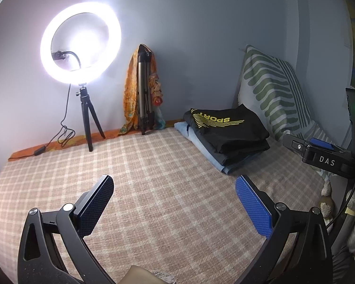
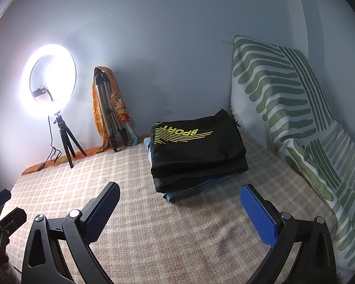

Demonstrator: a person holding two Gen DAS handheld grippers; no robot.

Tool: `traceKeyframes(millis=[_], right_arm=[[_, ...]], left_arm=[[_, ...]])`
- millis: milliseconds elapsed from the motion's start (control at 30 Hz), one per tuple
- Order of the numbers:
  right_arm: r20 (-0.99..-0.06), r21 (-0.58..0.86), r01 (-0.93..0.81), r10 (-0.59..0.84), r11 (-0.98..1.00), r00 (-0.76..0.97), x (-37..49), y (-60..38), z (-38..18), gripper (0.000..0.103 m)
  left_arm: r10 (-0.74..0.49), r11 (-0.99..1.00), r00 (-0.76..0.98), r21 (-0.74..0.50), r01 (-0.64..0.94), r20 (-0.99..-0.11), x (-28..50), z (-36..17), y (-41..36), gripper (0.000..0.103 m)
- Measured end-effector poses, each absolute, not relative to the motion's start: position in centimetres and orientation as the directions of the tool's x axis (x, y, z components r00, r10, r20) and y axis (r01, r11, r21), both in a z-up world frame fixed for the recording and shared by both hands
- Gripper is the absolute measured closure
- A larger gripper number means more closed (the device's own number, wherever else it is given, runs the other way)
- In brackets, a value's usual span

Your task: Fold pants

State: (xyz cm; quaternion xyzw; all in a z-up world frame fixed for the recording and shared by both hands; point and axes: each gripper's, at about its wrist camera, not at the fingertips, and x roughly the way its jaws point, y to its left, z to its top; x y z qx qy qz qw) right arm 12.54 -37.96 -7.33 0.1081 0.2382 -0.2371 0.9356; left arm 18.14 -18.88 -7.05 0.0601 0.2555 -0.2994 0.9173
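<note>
Left wrist view: your left gripper [image 1: 175,187] has its fingers spread wide with nothing between them, hovering over the checked bedcover [image 1: 153,189]; right gripper [image 2: 179,195] is likewise wide apart and empty. Pants sit further back: black pants [image 2: 196,146] already folded, on top of a stack with a dark layer and light blue jeans [image 2: 184,194] underneath, near the striped pillow [image 2: 284,99]. Risk, as I judge it: pinch only the top layer and you'll drag the whole stack or unfold it; pinch too deep and you'll take the jeans too. Loose bedcover could bunch up in the blue pads [image 2: 259,214]. Beyond that, mind the ring light [image 1: 80,47], since its cable trails onto the bed edge. Readable text: "SPORT" in yellow on the black pants, "DAS" on the right gripper body in the left view.
</note>
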Motion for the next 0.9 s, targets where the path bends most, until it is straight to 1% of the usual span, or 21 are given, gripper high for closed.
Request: traceKeyframes(millis=[633, 900], right_arm=[[-0.495, 0.091, 0.493, -0.39, 0.865, 0.776, 12.57, -37.74, -7.39, 0.0], [-0.495, 0.092, 0.493, -0.39, 0.865, 0.776, 12.64, -37.54, -7.47, 0.0]], left_arm=[[-0.515, 0.815, 0.694, -0.038, 0.578, -0.504, 18.05, -7.09, -18.81, 0.001], [-0.511, 0.815, 0.708, -0.012, 0.58, -0.488, 17.71, -7.0, -18.56, 0.001]])
